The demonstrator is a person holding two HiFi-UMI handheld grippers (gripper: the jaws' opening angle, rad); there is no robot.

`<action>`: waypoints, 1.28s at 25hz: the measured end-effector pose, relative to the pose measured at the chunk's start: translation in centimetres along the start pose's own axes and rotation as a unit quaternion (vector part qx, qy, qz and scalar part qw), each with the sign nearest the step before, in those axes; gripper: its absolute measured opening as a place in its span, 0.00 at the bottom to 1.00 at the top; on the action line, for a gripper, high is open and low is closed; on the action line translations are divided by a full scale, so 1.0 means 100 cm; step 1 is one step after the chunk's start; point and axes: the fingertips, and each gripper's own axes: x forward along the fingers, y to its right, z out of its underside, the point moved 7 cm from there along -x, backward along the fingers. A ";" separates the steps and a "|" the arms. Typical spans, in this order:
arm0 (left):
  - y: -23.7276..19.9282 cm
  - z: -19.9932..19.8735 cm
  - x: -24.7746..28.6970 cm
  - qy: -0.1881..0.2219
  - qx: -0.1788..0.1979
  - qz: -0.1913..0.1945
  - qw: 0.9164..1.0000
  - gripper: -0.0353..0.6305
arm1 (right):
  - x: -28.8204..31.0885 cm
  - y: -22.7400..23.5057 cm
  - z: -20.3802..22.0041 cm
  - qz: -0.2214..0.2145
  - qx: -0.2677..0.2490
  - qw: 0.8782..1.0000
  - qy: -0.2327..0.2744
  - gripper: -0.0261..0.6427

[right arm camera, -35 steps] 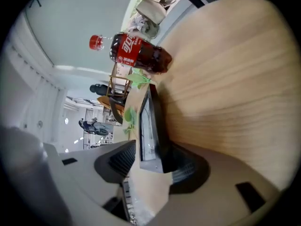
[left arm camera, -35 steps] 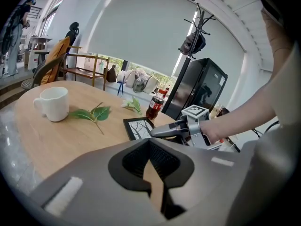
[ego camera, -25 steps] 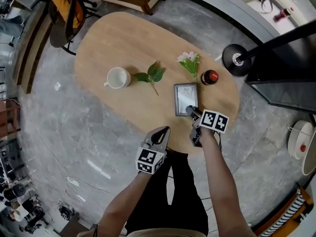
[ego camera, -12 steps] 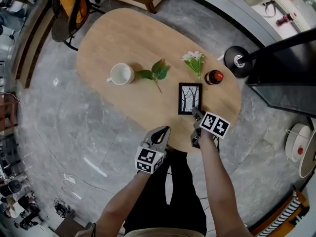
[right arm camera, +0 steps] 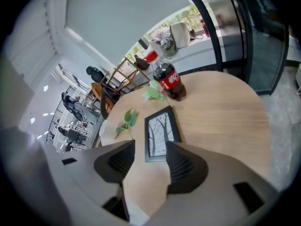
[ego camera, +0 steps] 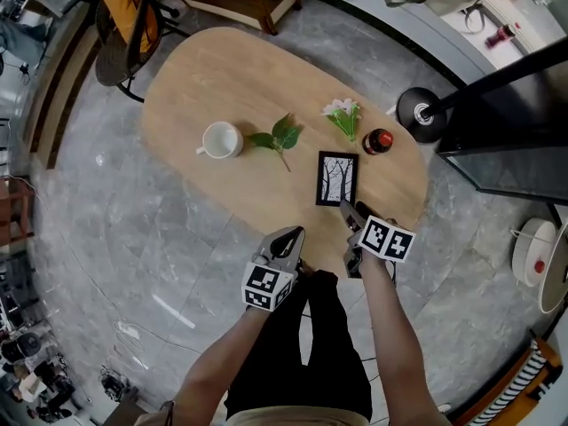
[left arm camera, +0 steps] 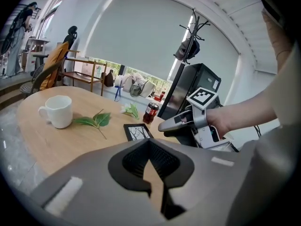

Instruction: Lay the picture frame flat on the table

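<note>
Head view: one black-framed picture of bare trees [ego camera: 337, 178] lies flat on the oval wooden table [ego camera: 204, 69], so the task looks finished. Also there: one white mug [ego camera: 222, 139], one green leaf sprig [ego camera: 277, 136], one flower sprig [ego camera: 343, 114] and one cola bottle [ego camera: 378, 140]. Left gripper view: the left gripper [left arm camera: 150, 160] has its jaws closed together, empty. Right gripper view: the right gripper [right arm camera: 150, 160] stands wide and empty, with the frame just beyond.

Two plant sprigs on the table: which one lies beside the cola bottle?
The sprig with white flowers, right next to the cola bottle. The other, a plain green leaf sprig without flowers, lies by the white mug.
</note>
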 end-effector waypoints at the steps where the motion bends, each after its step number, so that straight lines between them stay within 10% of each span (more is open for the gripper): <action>1: 0.003 -0.003 -0.003 0.000 0.003 0.002 1.000 0.06 | -0.008 -0.005 0.000 -0.009 -0.001 1.000 0.003 0.35; 9: 0.029 -0.057 -0.030 0.010 0.031 0.019 0.999 0.06 | -0.081 -0.071 -0.025 -0.065 -0.100 0.992 0.052 0.34; 16: 0.086 -0.113 -0.097 0.013 0.039 0.041 0.998 0.06 | -0.181 -0.161 -0.027 -0.095 -0.273 0.952 0.105 0.33; 32: 0.127 -0.252 -0.214 0.106 0.115 -0.001 0.988 0.06 | -0.376 -0.283 -0.044 -0.105 -0.427 0.849 0.294 0.08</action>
